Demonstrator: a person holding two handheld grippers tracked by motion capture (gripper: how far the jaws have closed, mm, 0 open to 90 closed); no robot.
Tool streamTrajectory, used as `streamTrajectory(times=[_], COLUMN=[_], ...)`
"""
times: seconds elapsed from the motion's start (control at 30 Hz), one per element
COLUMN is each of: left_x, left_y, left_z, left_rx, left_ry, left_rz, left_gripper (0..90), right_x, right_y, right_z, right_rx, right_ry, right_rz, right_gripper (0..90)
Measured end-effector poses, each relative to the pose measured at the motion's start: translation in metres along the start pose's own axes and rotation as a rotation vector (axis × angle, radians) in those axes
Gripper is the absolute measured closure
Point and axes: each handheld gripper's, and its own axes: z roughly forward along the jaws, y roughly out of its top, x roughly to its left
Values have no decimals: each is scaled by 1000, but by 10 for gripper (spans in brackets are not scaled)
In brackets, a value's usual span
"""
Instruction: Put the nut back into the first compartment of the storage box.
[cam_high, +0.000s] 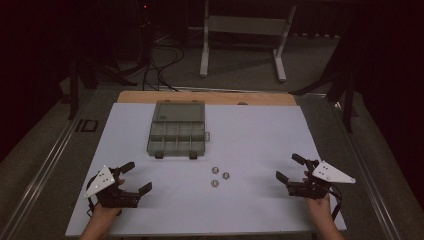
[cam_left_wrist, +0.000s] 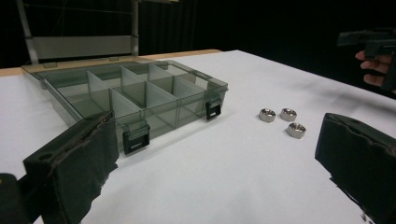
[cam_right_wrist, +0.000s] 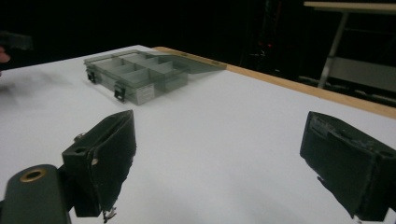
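The high view shows both tools resting low at the near edge of the white table (cam_high: 260, 135): the left gripper (cam_high: 136, 179) and the right gripper (cam_high: 290, 167), each held by a hand entering from below. Both stand with jaws spread wide, nothing between them.

The left gripper view shows three metal nuts (cam_left_wrist: 282, 120) ahead and between its jaws, just right of the open compartment box (cam_left_wrist: 135, 95), whose dividers and two black latches show clearly. The right gripper view shows the box (cam_right_wrist: 140, 74) far ahead, left of its jaws.

The box's contents are hard to make out from above. The person's forearms are cut off at the frame's bottom edge.
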Motion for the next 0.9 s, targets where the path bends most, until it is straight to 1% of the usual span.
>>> streamTrajectory(times=[0.07, 0.1, 0.13, 0.17, 0.2, 0.23, 0.27, 0.3, 0.37, 0.4, 0.43, 0.47, 0.5, 0.57, 0.6, 0.63, 0.7, 0.73, 0.77, 0.8, 0.87, 0.9], left_x=[-1, -1, -1, 0, 0, 0, 0, 0, 0, -1, -2, -3, -5, -9, -11, -13, -17, -19, -19, -24, -29, -32], left_y=[1, 1, 1, 1, 2, 2, 3, 5, 10, 16, 19, 24, 28, 37, 41, 46, 54, 59, 59, 67, 73, 75], left_z=[1, 1, 1, 1, 1, 1, 1, 1, 1, 1, 2, 4, 6, 10, 12, 15, 21, 26, 26, 36, 46, 51], left_rx=[-2, 0, 1, -2, 3, 9, 18, 20, 17, 30, 45, 73, 108, 149, 172, 186, 209, 227, 227, 270, 305, 321], left_ry=[2, 2, 3, 2, 5, 10, 26, 28, 13, -5, -11, -9, -10, -56, -67, -85, -104, -128, -128, -151, -170, -187], left_rz=[1, 5, 4, 2, 9, 15, 22, 24, -15, -44, -55, -65, -57, -31, -21, -12, -3, 6, 6, 40, 58, 64], left_gripper=[6, 6, 6, 6, 6, 6, 6, 6, 6, 6, 6, 6, 6, 5, 5, 5, 5, 5, 5, 5, 6, 6], right_x=[2, 3, 3, 5, 6, 7, 7, 7, 6, 6, 6, 7, 7, 8, 8, 8, 9, 10, 10, 9, 10, 10], right_y=[0, 0, 0, 0, 0, 0, 0, 0, 1, 1, 1, 1, 1, 1, 2, 2, 2, 3, 3, 3, 3, 3], right_z=[1, 3, 3, 4, 4, 5, 5, 4, 3, 3, 3, 3, 3, 4, 4, 5, 5, 5, 5, 5, 5, 5], right_rx=[10, 21, 21, 27, 31, 30, 29, 26, 20, 21, 23, 19, 19, 18, 16, 12, 14, 14, 14, 13, 13, 14], right_ry=[29, 55, 55, 65, 68, 74, 75, 73, 70, 69, 67, 68, 70, 71, 71, 74, 73, 74, 74, 76, 76, 76], right_rz=[-21, -45, -45, -48, -57, -56, -55, -52, -44, -40, -36, -38, -35, -41, -41, -40, -39, -41, -41, -40, -39, -38], right_gripper=[106, 121, 121, 126, 126, 126, 126, 126, 126, 126, 126, 127, 127, 127, 127, 127, 127, 127, 127, 127, 127, 127])
